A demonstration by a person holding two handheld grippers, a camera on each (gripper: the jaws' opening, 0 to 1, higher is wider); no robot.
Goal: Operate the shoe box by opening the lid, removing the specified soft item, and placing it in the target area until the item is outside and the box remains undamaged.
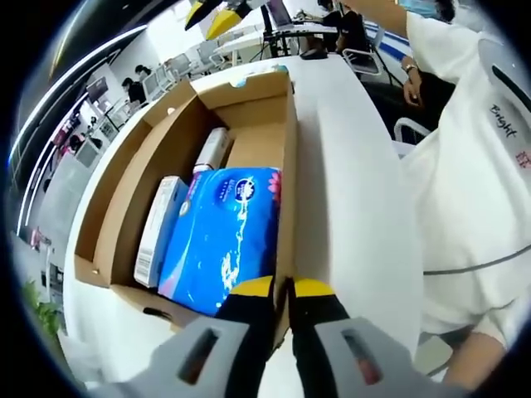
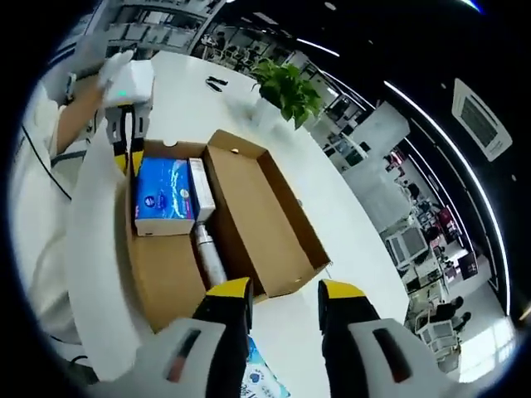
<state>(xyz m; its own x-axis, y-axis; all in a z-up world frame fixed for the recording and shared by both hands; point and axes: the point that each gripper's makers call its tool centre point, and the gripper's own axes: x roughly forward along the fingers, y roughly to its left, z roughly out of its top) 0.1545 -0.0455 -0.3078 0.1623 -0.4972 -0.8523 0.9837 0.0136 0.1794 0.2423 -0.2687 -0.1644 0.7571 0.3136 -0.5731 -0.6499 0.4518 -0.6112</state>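
Box point(image 2: 249, 224) sits open on the white table point(image 2: 191, 91). Left gripper point(image 1: 283, 288) pinches its wall beside the blue soft pack point(image 1: 224, 236). Right gripper point(image 2: 284, 297) hangs open, holding nothing.

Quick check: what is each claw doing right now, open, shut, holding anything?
Left claw: shut on the box wall, at the near corner.
Right claw: open, empty, above the table beside the box.
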